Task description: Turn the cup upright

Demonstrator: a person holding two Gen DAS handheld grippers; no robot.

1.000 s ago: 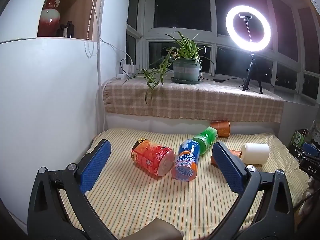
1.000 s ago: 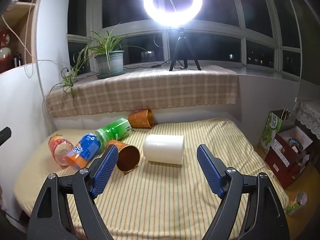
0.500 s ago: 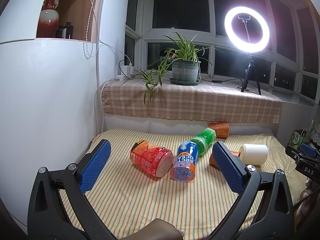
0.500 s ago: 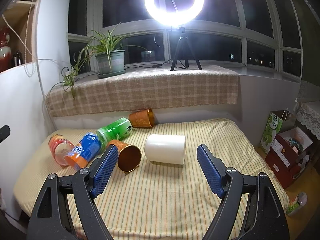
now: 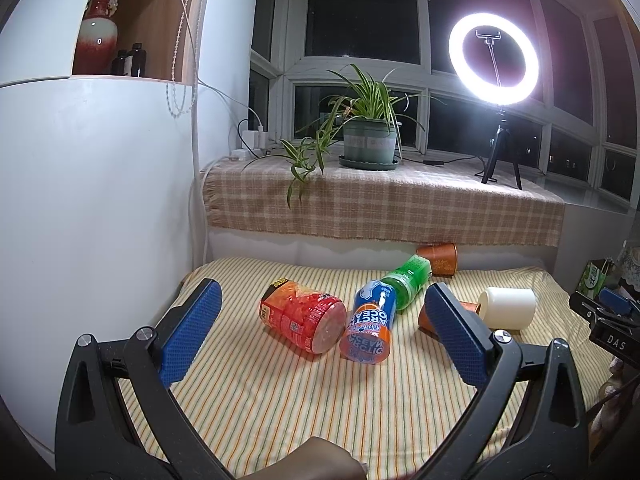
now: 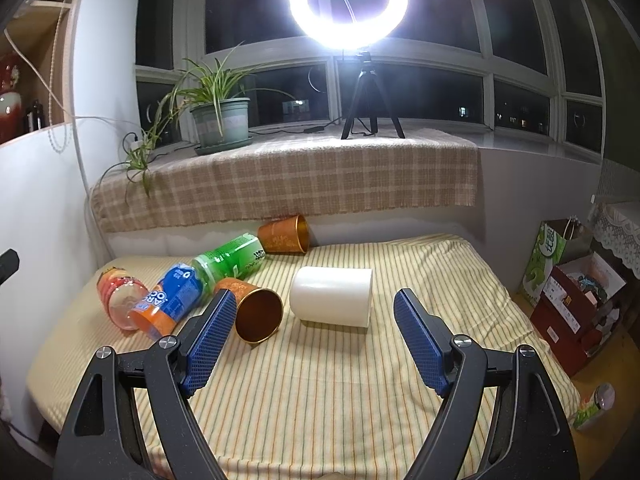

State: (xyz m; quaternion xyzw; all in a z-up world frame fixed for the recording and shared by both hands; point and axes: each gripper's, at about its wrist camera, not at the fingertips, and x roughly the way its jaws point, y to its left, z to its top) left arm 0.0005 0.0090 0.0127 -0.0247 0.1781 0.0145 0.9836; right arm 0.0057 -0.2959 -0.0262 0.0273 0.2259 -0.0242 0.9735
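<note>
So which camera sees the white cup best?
The right wrist view: the white cup lies on its side, big and unblocked, ahead of the open right gripper. The left wrist view shows it small, far right.

White cup [image 6: 331, 295], orange-gold cups [image 6: 256, 310], yellow-striped cloth [image 6: 340, 392], blue-padded gripper [image 6: 310, 322].

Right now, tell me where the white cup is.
In the right wrist view the white cup lies on its side mid-bed on the striped sheet, just right of the near orange cup and ahead of the open right gripper.
</note>
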